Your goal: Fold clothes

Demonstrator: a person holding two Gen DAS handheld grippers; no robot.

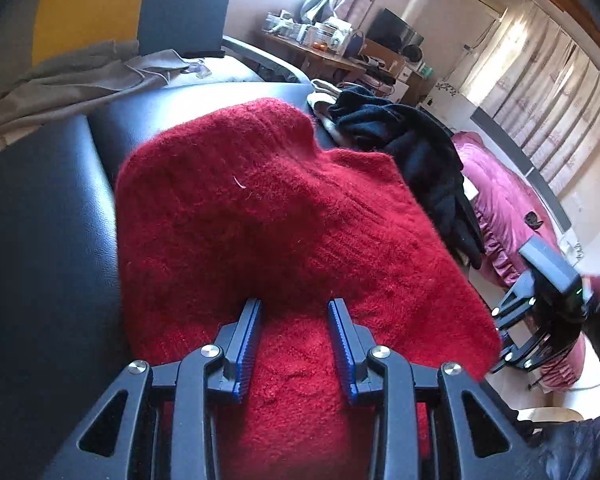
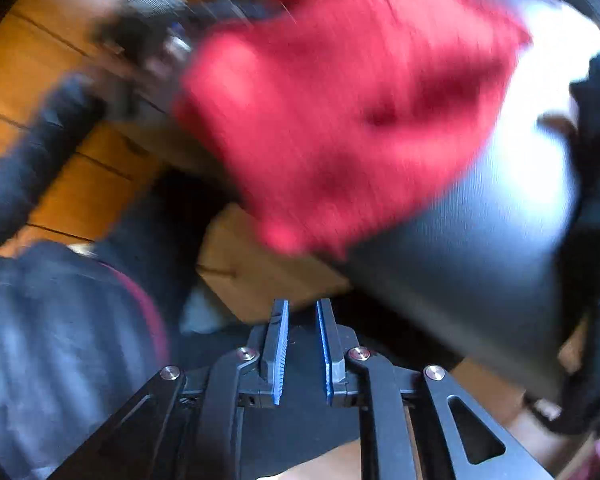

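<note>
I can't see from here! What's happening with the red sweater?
Left gripper open over red sweater. Right gripper empty, nearly shut. Black clothes piled beside.

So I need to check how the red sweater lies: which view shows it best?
The left wrist view: the red knit sweater is sharp there, spread over the black leather seat. The right wrist view gives only a motion-blurred red mass, with no knit or folds readable.

The left gripper (image 1: 296, 308), jaws apart, hovers over the red sweater (image 1: 284, 216) on the black seat (image 1: 48, 208); dark clothes (image 1: 412, 148) lie at two o'clock.
</note>
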